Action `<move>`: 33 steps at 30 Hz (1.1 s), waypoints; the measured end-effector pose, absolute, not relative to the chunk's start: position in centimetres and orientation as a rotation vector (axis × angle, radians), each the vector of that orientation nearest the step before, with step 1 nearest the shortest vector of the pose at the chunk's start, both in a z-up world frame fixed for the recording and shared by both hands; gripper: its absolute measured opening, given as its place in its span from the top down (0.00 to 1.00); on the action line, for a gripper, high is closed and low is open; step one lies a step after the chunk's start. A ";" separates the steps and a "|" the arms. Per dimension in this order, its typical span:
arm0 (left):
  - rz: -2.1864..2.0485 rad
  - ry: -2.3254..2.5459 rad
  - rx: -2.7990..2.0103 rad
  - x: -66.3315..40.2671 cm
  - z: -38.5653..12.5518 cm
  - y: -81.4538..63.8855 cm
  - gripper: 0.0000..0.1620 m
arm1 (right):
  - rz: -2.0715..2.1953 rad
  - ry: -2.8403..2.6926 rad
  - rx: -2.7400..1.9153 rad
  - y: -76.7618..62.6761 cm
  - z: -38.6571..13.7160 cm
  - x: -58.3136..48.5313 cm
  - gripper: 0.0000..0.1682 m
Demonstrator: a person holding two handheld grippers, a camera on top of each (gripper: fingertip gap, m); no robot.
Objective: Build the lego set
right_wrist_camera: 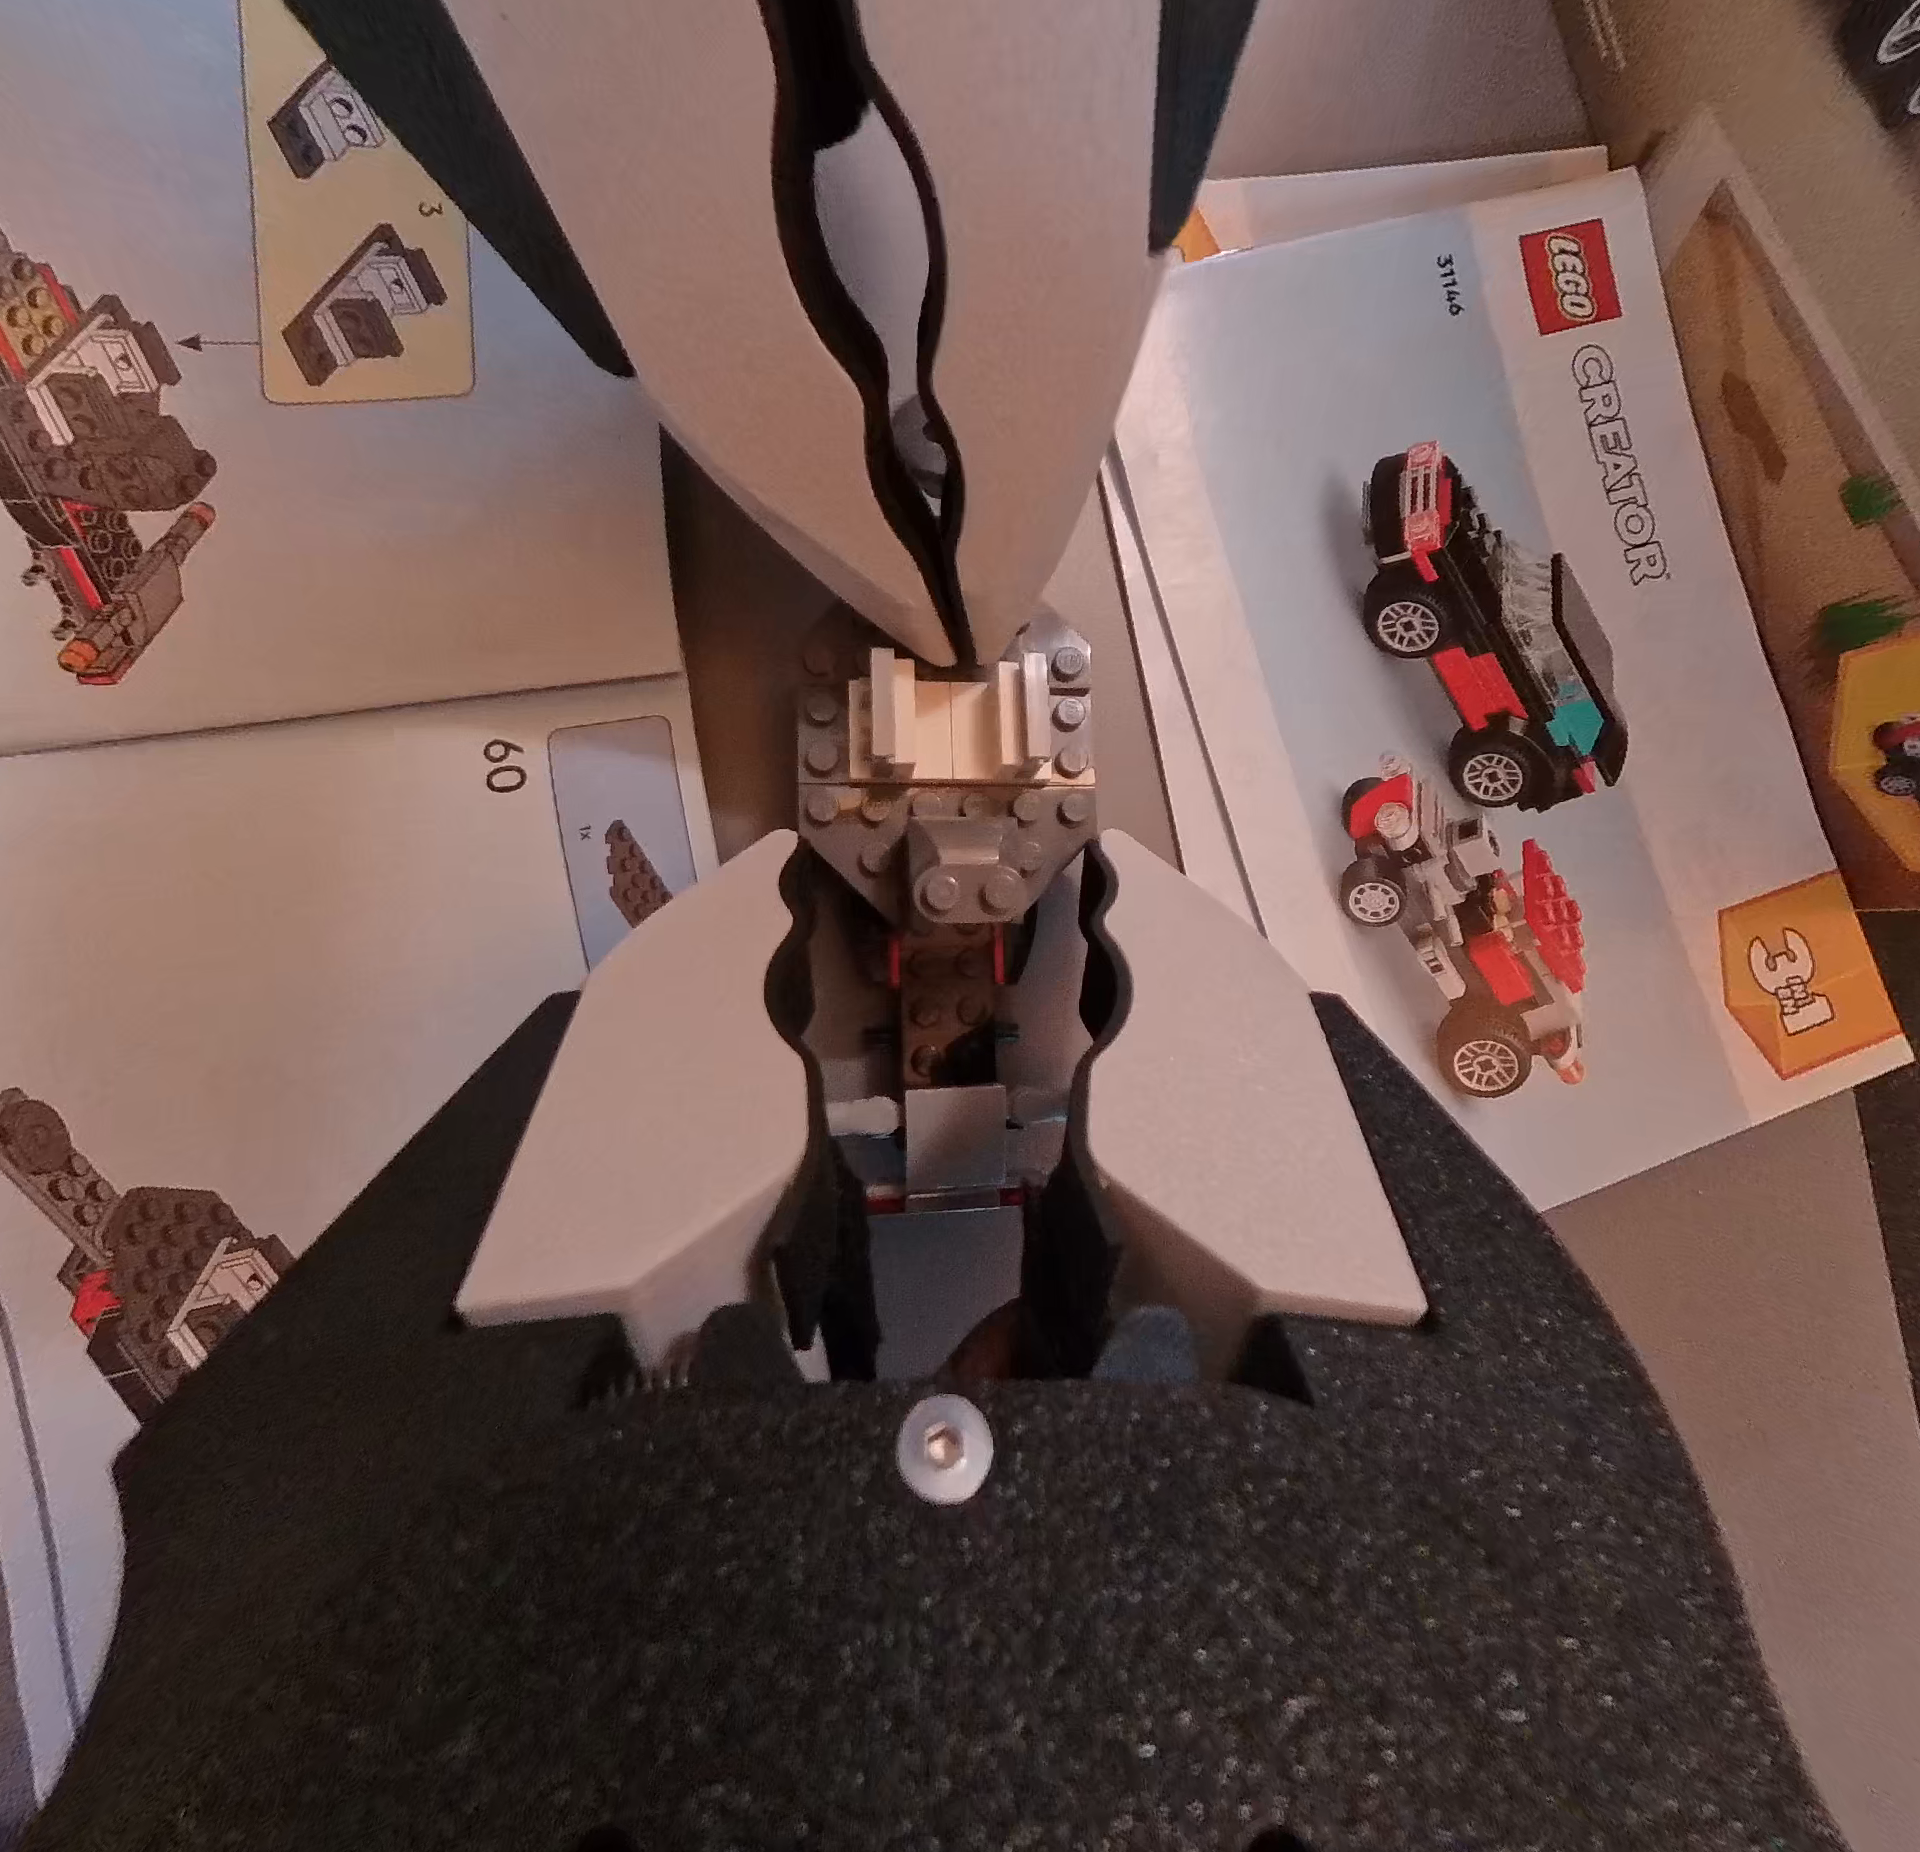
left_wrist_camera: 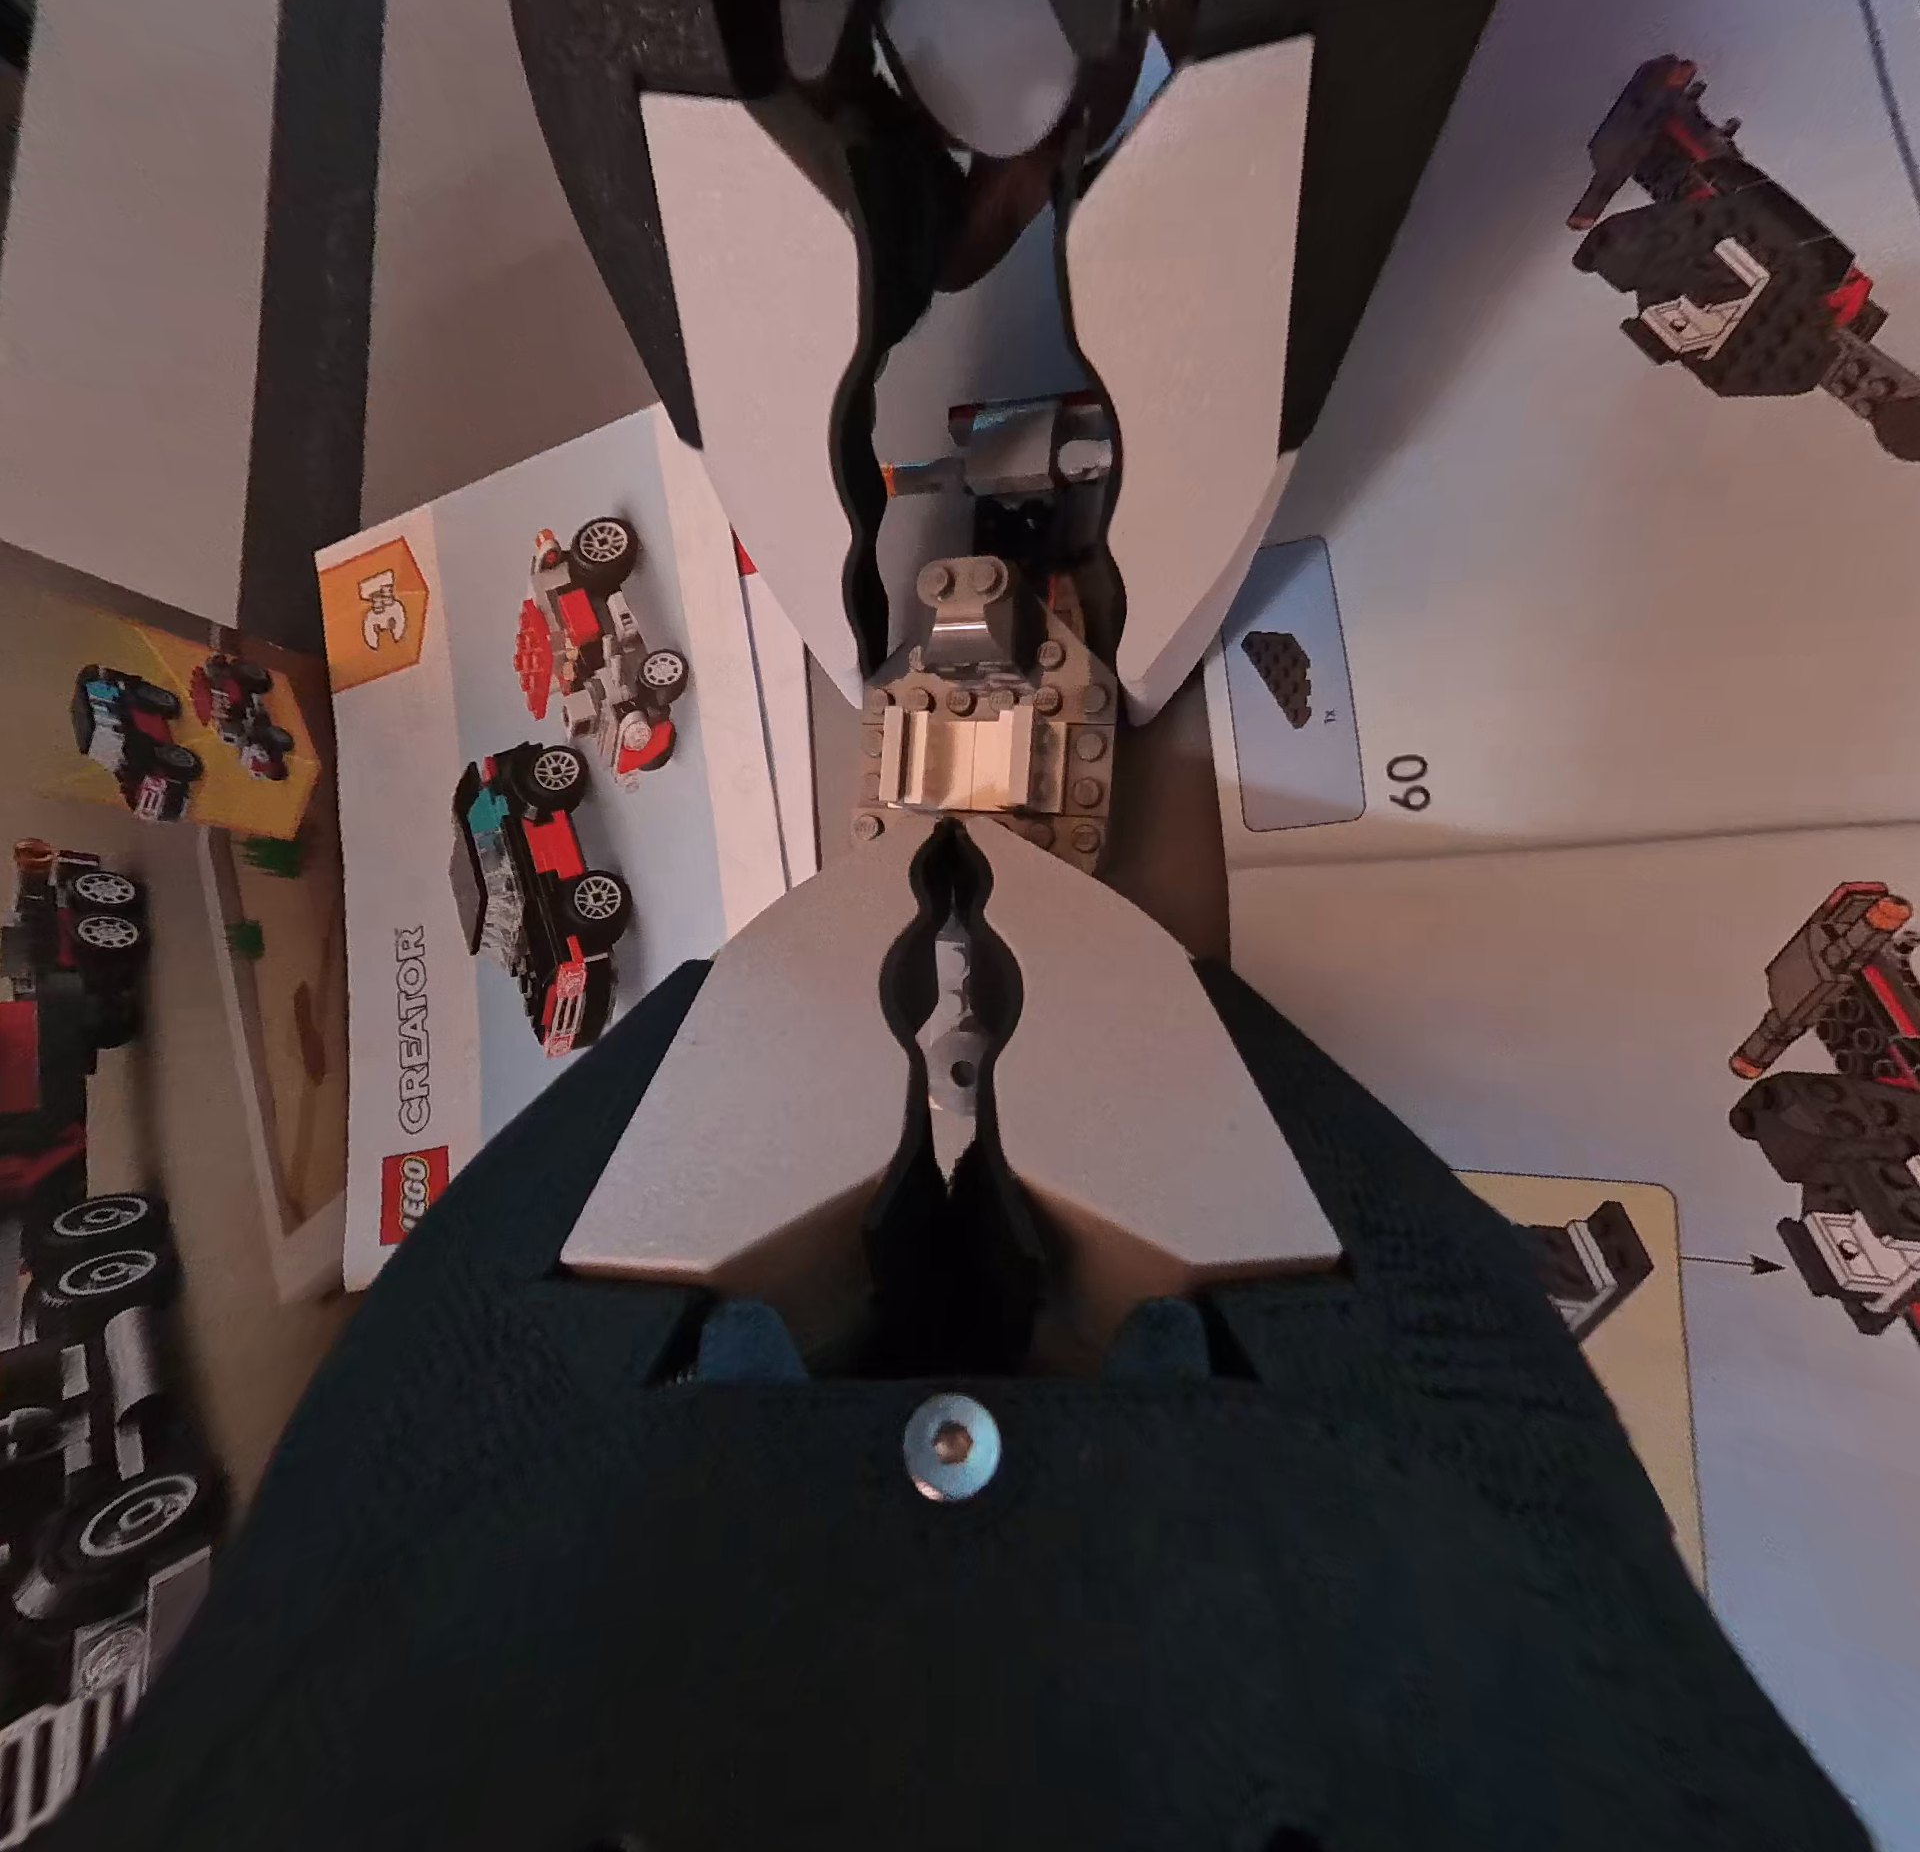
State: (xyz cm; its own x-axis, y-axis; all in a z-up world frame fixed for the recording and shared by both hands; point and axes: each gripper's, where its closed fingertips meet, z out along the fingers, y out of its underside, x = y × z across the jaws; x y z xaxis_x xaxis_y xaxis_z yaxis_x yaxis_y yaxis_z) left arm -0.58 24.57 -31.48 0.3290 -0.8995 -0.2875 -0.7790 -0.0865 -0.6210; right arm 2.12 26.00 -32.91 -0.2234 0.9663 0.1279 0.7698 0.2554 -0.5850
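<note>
Left wrist view is showing the left hand-held gripper (left_wrist_camera: 948, 834) clenched almost tight, fingertips pressing against the near edge of the grey model (left_wrist_camera: 982, 732) just below its white seat block; a small pale piece seems lodged deeper between the fingers, though I cannot tell what it is. Coming in from twelve o'clock, the right hand-held gripper (left_wrist_camera: 992, 659) is straddling the model's far end, its jaws standing apart on either side of the body and apparently grasping it.

Right wrist view is confirming it: the model (right_wrist_camera: 940, 763) is sitting dead centre over a bare strip of desk (right_wrist_camera: 727, 576), flanked by the open instruction booklet (right_wrist_camera: 312, 867) at nine o'clock and a second, closed booklet (right_wrist_camera: 1455, 659) at three o'clock.

Progress-wise, the chassis, wedge plates and seat are looking done. No wheels are on, and the open page is calling for a dark wedge plate, so plenty is remaining, I judge.
</note>
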 end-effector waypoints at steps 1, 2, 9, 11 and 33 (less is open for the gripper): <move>-0.210 1.467 -1.874 -0.6 -31.5 24.6 1.00 | 0.565 -2.062 -1.570 26.0 -32.9 2.1 0.71; -0.188 1.470 -1.855 -0.6 -31.5 24.5 1.00 | 0.572 -2.058 -1.567 26.0 -32.9 2.1 0.71; -0.128 1.514 -1.814 -0.6 -31.5 24.6 0.99 | 0.581 -2.055 -1.560 26.0 -32.9 2.1 0.71; -0.074 1.557 -1.800 -0.6 -31.5 24.6 0.99 | 0.577 -2.055 -1.560 26.0 -32.9 2.1 0.71; -0.463 1.407 -1.924 -1.6 -30.7 23.6 0.93 | 0.614 -2.045 -1.563 25.7 -33.0 1.8 0.75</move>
